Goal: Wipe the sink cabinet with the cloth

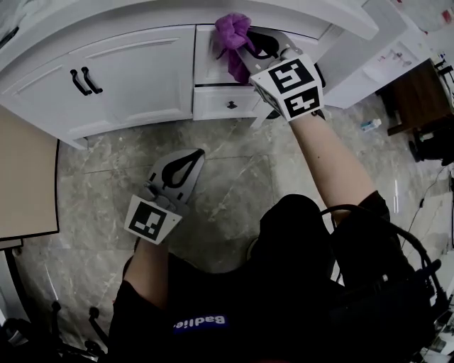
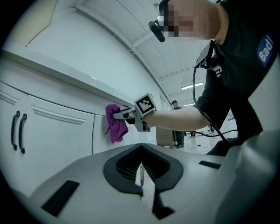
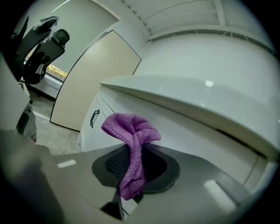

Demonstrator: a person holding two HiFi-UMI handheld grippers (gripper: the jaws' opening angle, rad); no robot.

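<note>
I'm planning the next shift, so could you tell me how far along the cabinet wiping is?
Done: the cloth is clamped in the right gripper. In hand: it looks pressed against the top drawer front, under the counter edge. Left: no surface shows whether it was wiped, so the doors and lower drawer may need passes. The left gripper hangs shut and empty above the floor.

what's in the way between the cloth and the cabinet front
Nothing visible. The right gripper is shut on the purple cloth, which seems to lie against the white cabinet front just under the counter edge. The left gripper hangs low over the floor, well clear.
</note>
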